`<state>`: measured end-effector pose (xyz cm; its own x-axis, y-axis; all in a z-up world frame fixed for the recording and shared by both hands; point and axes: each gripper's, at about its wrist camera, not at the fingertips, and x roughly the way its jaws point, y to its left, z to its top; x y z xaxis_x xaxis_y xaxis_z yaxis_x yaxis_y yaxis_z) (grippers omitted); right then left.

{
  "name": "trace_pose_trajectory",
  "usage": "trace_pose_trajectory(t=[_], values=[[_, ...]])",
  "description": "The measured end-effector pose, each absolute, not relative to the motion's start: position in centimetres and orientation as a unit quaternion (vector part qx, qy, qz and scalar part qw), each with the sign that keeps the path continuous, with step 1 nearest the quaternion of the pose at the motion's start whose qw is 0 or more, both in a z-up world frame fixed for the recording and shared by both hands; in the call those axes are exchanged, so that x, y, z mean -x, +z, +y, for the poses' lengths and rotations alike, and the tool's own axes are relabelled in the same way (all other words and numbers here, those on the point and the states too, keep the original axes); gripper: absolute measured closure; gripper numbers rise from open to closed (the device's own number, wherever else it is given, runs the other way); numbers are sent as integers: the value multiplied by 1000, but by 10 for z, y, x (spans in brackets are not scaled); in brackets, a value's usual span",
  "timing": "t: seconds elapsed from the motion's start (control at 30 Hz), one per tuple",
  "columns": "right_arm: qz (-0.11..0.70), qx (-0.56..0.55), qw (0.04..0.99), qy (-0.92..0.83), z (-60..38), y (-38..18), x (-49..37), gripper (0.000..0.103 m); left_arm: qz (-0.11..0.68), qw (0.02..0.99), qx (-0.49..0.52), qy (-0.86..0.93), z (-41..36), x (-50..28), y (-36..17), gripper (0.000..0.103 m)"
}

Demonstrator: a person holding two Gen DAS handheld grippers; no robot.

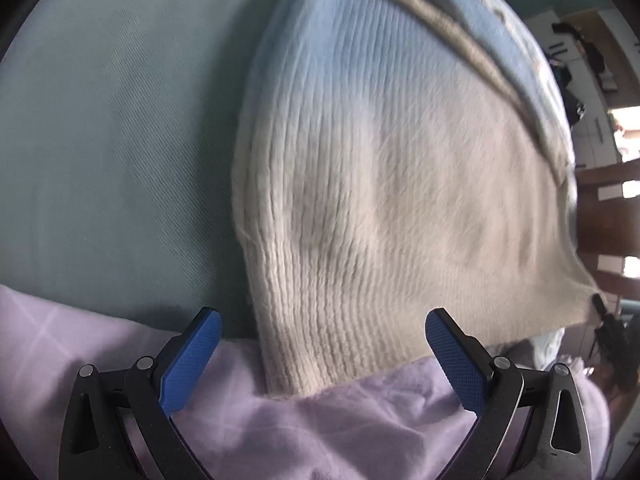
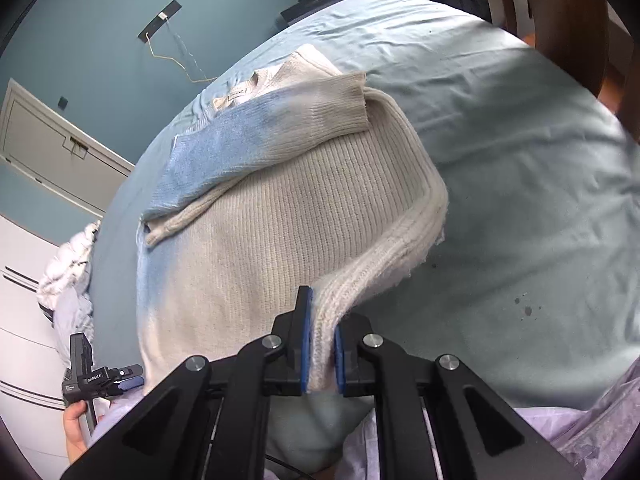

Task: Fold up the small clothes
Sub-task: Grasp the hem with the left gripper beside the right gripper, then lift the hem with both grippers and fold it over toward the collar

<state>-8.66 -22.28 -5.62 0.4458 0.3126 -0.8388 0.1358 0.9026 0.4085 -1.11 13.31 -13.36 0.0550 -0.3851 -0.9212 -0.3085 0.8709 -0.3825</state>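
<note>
1. Soft, even daylight fills both views; in the left wrist view blown-out white patches [image 1: 628,188] sit at three o'clock, perhaps a window.
2. That view is smeared by motion blur, worst across the sweater [image 1: 380,184] toward twelve.
3. The right wrist view is sharper; the knit ribs read clearly.
4. Fisheye bending curves the bed sheet [image 2: 520,168], with black vignetting in every corner.
5. Shadows are faint and soft-edged.

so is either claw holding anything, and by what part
The right claw is shut on the sweater, pinching its thick ribbed edge. The left claw is open, holding nothing.
</note>
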Motion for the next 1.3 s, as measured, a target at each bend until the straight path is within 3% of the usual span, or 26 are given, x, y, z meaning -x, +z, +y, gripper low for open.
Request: trace_pose_trajectory(t=[0.2, 0.3, 0.33, 0.37, 0.43, 0.6, 0.83, 1.3], values=[[527, -217, 819, 57, -260, -41, 101, 97, 688, 693, 214, -30, 111, 15, -137, 1], [525, -224, 819, 56, -262, -39, 104, 97, 679, 704, 208, -26, 100, 20, -133, 16], [525, -225, 819, 57, -262, -39, 105, 97, 678, 708, 196, -21, 96, 19, -133, 35], [524, -224, 820, 59, -262, -38, 106, 97, 675, 715, 180, -17, 91, 20, -130, 63], [519, -224, 822, 64, -261, -36, 107, 97, 668, 719, 190, -27, 85, 21, -125, 90], [493, -233, 834, 88, -262, -22, 112, 98, 613, 739, 273, -63, 95, 27, -95, 93], [404, -273, 866, 112, -273, 32, 132, 99, 495, 809, 305, -84, 114, 32, -2, 93], [253, -318, 901, 152, -280, 144, 202, 100, 349, 890, 278, -99, 144, 87, 149, 96]])
